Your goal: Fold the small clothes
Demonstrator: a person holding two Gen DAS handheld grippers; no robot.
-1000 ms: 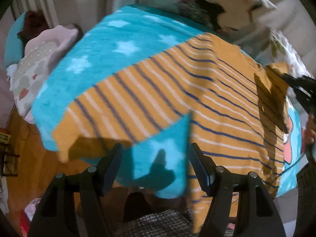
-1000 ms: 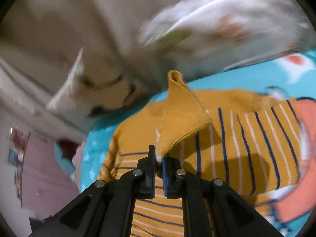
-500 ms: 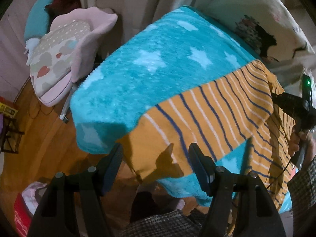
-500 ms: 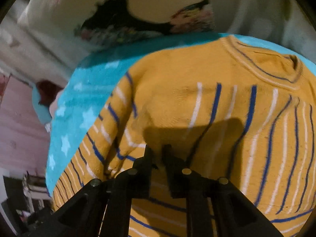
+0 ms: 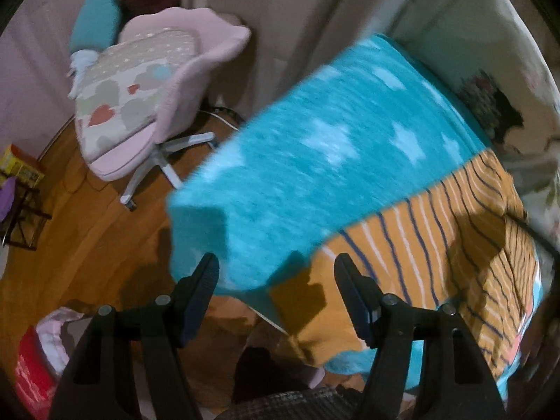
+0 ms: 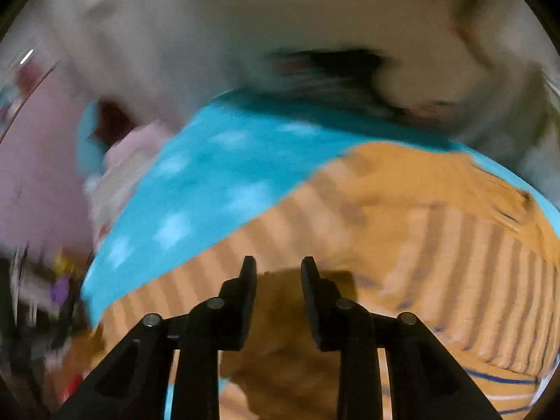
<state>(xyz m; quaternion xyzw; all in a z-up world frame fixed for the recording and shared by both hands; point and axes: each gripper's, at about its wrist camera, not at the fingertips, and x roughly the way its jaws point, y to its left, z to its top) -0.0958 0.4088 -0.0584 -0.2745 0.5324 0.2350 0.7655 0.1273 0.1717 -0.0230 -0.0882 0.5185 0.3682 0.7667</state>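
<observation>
Where gripper (image 6: 276, 273) gapes, sweater (image 6: 402, 210) beneath.

A teal star-patterned blanket (image 5: 325, 161) lies before me. Far left, my pink swivel chair (image 5: 147, 101) stands on the wood floor (image 5: 87, 231). A red box (image 5: 31, 378) sits near left.

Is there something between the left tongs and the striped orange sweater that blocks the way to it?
Nothing visible blocks it. The left tongs are open above the near edge of the table, and the striped sweater lies flat on the turquoise star blanket just ahead and to the right of them.
</observation>
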